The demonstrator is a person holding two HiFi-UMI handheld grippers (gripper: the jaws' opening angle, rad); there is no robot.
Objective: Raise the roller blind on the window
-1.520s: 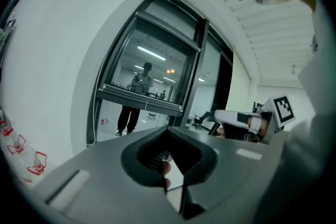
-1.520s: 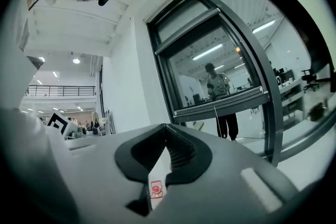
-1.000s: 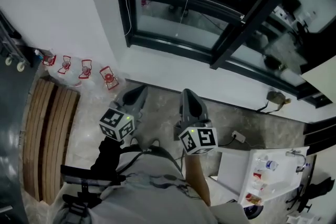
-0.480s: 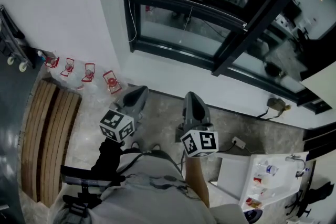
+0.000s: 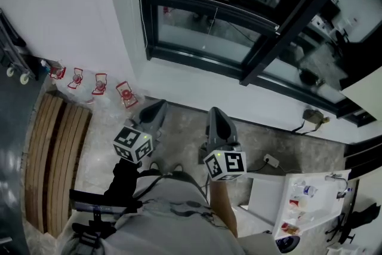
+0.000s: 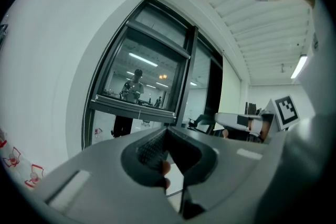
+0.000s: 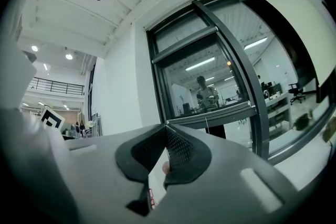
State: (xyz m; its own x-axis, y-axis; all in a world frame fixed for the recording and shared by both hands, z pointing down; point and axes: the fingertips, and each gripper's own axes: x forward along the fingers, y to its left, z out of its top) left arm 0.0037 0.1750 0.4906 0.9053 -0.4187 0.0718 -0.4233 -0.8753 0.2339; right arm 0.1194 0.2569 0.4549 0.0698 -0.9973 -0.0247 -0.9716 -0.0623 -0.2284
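Left claw (image 5: 156, 106), right claw (image 5: 215, 113): both closed on nothing; 1 thin pale cord (image 5: 143, 18) beyond left claw, edging black-framed window (image 5: 203, 55); probably light, limp, slippery; pinch low.

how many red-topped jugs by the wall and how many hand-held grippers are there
red-topped jugs: 4
hand-held grippers: 2 (left hand-held gripper, right hand-held gripper)
total: 6

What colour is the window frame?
Black. The window frame shows best in the head view.
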